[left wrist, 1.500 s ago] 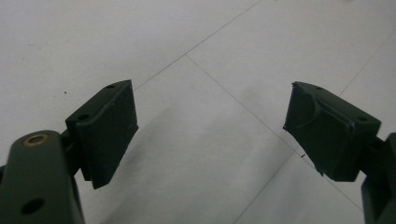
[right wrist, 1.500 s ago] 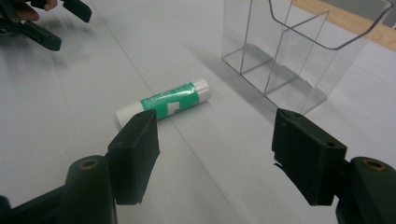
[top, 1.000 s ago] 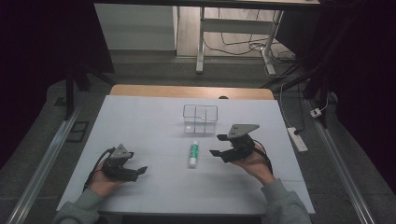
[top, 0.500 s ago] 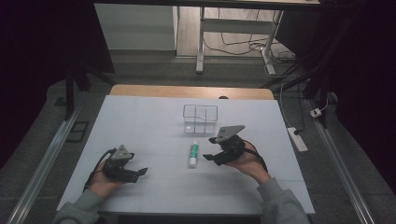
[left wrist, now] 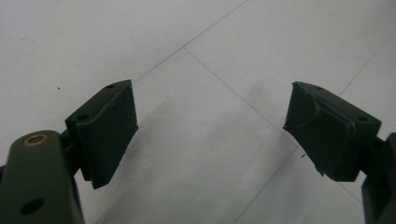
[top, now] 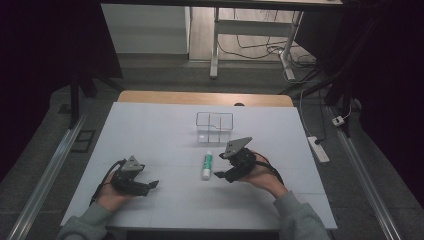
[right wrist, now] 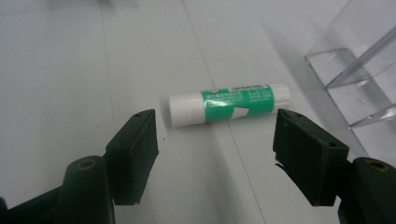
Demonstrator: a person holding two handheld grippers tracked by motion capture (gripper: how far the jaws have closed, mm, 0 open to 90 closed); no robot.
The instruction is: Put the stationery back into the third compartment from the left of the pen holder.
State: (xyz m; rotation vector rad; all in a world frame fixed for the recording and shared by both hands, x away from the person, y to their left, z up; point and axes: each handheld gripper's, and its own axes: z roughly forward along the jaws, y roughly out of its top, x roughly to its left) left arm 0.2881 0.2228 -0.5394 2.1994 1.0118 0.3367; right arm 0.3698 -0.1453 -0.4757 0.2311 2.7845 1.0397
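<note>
A white glue stick (top: pixel 206 165) with a green label lies flat on the white table (top: pixel 150 130), just in front of a clear compartment box (top: pixel 214 127). My right gripper (top: pixel 222 176) is at the stick's right side, low over the table and open. Its jaws have just opened a little further and nothing is between them. In the right gripper view the glue stick (right wrist: pixel 229 103) lies crosswise just beyond the tips of the right gripper (right wrist: pixel 215 135), with the clear box (right wrist: pixel 355 70) at the right. My left gripper (top: pixel 152 186) rests open at the front left over bare table, its jaws wide apart (left wrist: pixel 210 121).
A wooden strip (top: pixel 205 97) runs along the table's far edge. A power strip (top: pixel 318 149) lies on the floor to the right, and a desk frame with cables (top: pixel 250 45) stands behind. Metal rails (top: pixel 45 175) flank the table.
My right gripper has moved left and a little down, closing in on the glue stick. The left gripper and the stick have stayed in place.
</note>
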